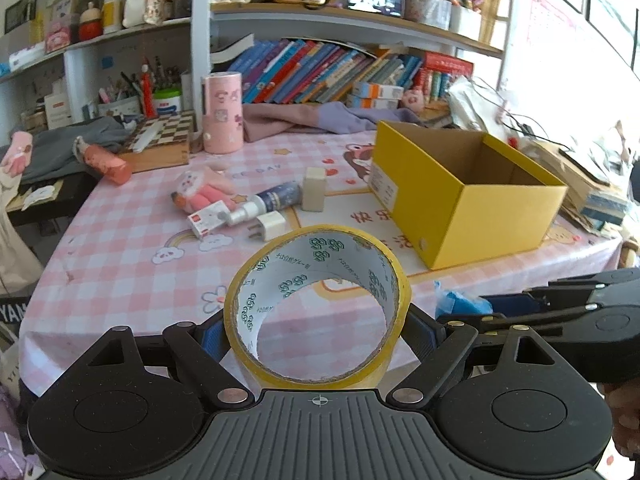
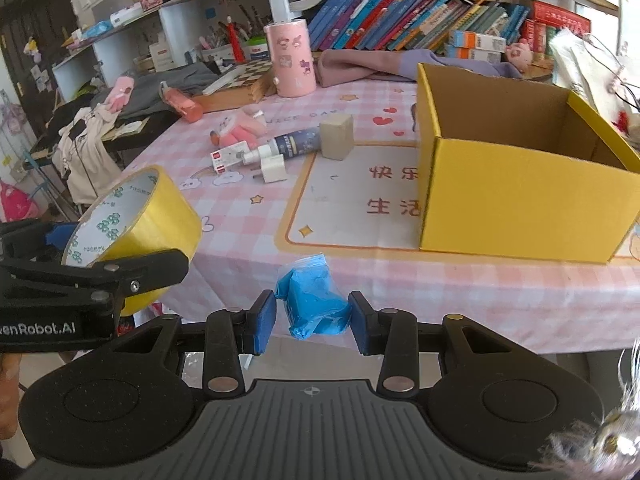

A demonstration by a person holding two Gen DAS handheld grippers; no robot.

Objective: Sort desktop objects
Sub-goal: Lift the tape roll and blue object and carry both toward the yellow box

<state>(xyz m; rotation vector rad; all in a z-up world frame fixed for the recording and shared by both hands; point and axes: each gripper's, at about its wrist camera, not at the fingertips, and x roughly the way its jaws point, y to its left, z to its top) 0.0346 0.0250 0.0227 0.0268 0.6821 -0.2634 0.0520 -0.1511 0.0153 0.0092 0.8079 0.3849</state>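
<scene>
My left gripper (image 1: 316, 328) is shut on a roll of yellow tape (image 1: 320, 304), held above the table's front edge; the roll also shows in the right wrist view (image 2: 136, 224). My right gripper (image 2: 312, 320) is shut on a blue plastic bag (image 2: 314, 300), seen in the left wrist view as well (image 1: 456, 300). An open yellow cardboard box (image 1: 460, 192) (image 2: 516, 184) stands on the table to the right. Loose on the table lie a plush toy (image 1: 204, 192), a small red-and-white box (image 1: 208, 220), a spray bottle (image 1: 264, 202), a white plug (image 1: 268, 226) and a beige block (image 1: 314, 189).
A pink checked tablecloth (image 1: 132, 264) covers the table. At the back stand a pink cylinder (image 1: 222, 112), a chessboard box (image 1: 160, 140), a pink bottle (image 1: 104, 164), folded cloth (image 1: 304, 120) and bookshelves (image 1: 340, 68). Clutter piles up right of the box.
</scene>
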